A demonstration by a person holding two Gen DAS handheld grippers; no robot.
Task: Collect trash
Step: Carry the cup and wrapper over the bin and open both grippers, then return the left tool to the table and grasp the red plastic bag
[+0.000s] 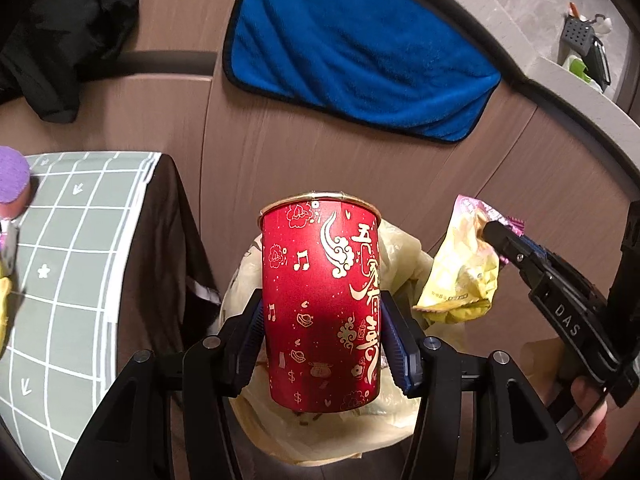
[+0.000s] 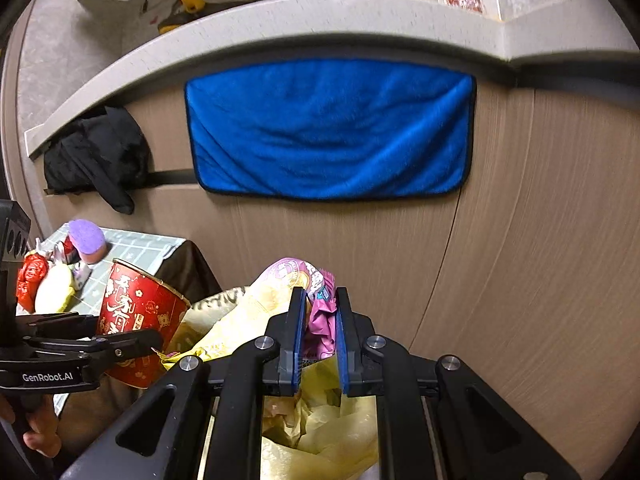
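Observation:
My left gripper is shut on a red paper cup with gold print, held upright over a bin lined with a yellow bag. The cup also shows in the right wrist view, with the left gripper around it. My right gripper is shut on a pink and yellow snack wrapper above the yellow bag. The wrapper also shows in the left wrist view, held by the right gripper.
A low table with a grey grid cloth stands to the left. On it lie a purple sponge, a red wrapper and a yellow item. A blue towel and black cloth hang on the cabinet front.

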